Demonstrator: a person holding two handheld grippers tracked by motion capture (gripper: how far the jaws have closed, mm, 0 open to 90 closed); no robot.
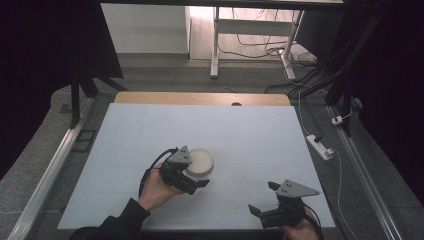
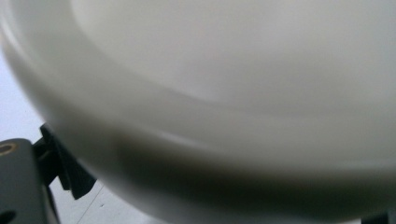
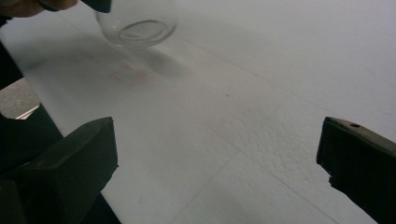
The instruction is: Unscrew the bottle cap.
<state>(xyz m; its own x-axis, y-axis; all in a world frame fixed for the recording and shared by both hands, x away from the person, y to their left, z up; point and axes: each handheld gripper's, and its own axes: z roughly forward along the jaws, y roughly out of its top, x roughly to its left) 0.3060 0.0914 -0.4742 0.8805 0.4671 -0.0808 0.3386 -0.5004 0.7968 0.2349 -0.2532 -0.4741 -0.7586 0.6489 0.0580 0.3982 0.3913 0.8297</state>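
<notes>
From the high view I see my left gripper [image 1: 196, 175] pressed against the near left side of a white round bowl [image 1: 201, 161] that sits on the table a little left of centre. Whether its jaws clamp the rim I cannot tell from there. The left gripper view adds the close detail: the bowl [image 2: 224, 93] is a blurred pale curve right against the lens, with one dark jaw tip tucked under its lower left edge. The other jaw is hidden, so the grip itself stays uncertain.

My right gripper [image 1: 265, 197] rests near the front right corner of the table, well apart from the bowl, jaws spread wide and holding nothing. The right gripper view shows those two black jaws far apart over bare tabletop, and in the far upper left the bowl [image 3: 137, 21] appears as a pale, glassy round shape.

The table [image 1: 250, 130] is covered in a plain pale blue-white sheet, with a wooden edge [image 1: 200, 98] at the far side. Beyond it, a grey floor, tangled cables [image 1: 265, 47], a white power strip [image 1: 320, 146] and dark curtains at both sides.
</notes>
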